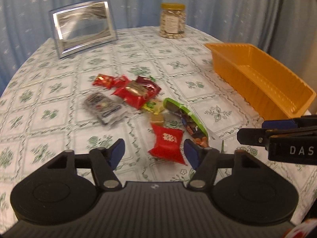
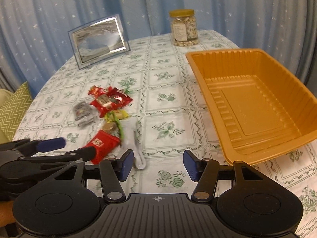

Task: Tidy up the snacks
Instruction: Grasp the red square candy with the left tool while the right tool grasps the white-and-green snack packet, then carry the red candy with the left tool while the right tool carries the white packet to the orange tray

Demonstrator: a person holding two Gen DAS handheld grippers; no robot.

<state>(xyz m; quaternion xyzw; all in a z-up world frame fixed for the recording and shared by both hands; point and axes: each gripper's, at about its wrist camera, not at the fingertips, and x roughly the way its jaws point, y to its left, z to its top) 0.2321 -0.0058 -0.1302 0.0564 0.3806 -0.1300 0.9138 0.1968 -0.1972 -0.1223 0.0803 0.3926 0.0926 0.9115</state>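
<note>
A blue curtain (image 2: 59, 19) sprinkled with small white stars hangs in folds behind the round table (image 2: 170, 97); the table wears a white cloth printed with green floral squares; at nine o'clock in the right wrist view sits a green zigzag cushion (image 2: 13, 111); light is even and soft.

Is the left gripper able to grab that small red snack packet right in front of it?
Probably yes. The red packet lies flat just ahead of the left gripper, whose fingers stand apart and empty, nothing blocking.
</note>
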